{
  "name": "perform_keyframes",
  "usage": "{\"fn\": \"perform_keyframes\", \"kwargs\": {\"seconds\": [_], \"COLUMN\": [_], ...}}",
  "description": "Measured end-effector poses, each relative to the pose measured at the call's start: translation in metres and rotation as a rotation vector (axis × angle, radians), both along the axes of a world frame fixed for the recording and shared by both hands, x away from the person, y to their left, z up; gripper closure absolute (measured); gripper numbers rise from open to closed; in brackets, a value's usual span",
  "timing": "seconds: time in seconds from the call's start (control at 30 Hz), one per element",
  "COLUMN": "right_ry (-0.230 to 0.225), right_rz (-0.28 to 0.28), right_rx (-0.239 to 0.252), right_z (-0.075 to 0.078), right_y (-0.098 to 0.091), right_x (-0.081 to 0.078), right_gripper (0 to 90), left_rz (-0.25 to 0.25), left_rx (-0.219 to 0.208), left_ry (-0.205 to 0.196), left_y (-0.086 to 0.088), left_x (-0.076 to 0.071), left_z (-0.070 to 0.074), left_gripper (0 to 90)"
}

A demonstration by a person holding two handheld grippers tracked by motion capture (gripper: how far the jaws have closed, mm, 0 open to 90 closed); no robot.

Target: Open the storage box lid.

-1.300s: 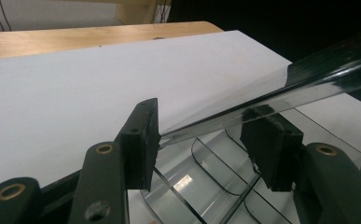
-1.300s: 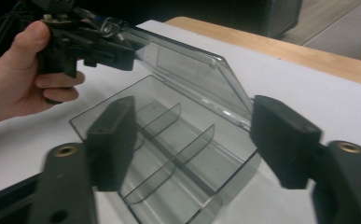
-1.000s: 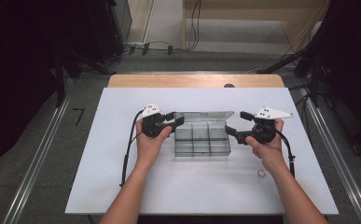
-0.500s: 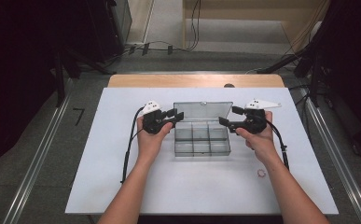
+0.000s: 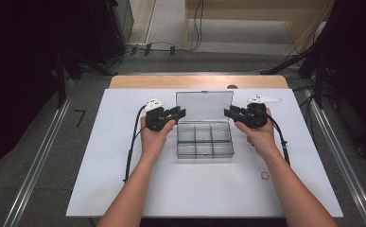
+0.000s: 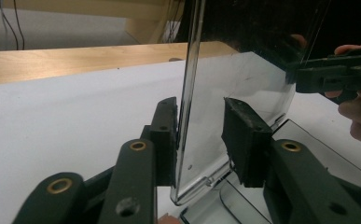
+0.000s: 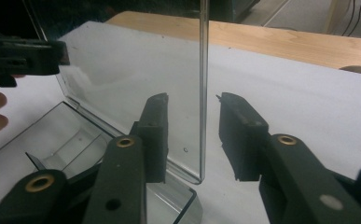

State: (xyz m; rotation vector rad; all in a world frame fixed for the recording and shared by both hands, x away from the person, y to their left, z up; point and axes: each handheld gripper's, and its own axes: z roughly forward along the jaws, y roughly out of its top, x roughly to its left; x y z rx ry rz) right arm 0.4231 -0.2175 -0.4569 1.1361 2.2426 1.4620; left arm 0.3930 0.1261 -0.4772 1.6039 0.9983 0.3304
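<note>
Fingers (image 6: 166, 135) straddle lid (image 6: 234, 88), untouched.

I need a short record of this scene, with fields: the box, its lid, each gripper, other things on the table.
box: clear compartment box on white table
lid: lid open, standing upright
left gripper: left gripper jaws either side of lid's edge, closing, one pad apart from it
right gripper: right gripper jaws astride lid's other edge, closing, not touching
other: small ring near right forearm

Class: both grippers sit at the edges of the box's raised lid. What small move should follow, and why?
Probably finish closing both. The left gripper and right gripper have just been closing with the clear lid edge between their jaws, gaps remaining, so neither yet pinches it.
</note>
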Motion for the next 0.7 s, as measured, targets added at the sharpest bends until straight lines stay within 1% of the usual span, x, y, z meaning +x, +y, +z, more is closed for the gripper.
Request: {"fn": "perform_keyframes", "kwargs": {"seconds": [0.1,0.17,0.23,0.27,0.37,0.43,0.57,0.7], "right_ry": [0.004,0.011,0.008,0.014,0.04,0.045,0.056,0.069], "right_rz": [0.007,0.002,-0.005,-0.012,-0.011,-0.013,-0.02,-0.031], "right_rx": [0.011,0.0,-0.014,-0.013,0.013,0.017,0.018,0.015], "right_z": [-0.001,-0.001,-0.002,-0.003,-0.004,-0.005,-0.005,-0.005], "right_y": [0.0,0.002,0.005,0.005,0.004,0.004,0.005,0.006], "right_x": [0.004,0.007,0.009,0.01,0.013,0.014,0.014,0.016], "right_gripper": [66.4,70.6,72.5,73.0,73.6,73.8,73.7,73.3], "left_rz": [0.0,0.006,0.015,0.02,0.032,0.033,0.033,0.044], "left_rx": [0.0,0.0,-0.004,-0.01,-0.022,-0.031,-0.034,-0.018], "left_ry": [0.003,0.009,0.016,0.022,0.032,0.044,0.072,0.091], "left_y": [0.001,0.0,0.0,0.0,-0.001,-0.001,0.0,-0.002], "left_x": [0.004,0.006,0.009,0.01,0.012,0.012,0.015,0.017], "left_z": [-0.002,-0.003,-0.004,-0.005,-0.007,-0.007,-0.006,-0.004], "left_gripper": [67.7,67.7,68.6,69.1,70.7,70.6,70.7,69.6]}}
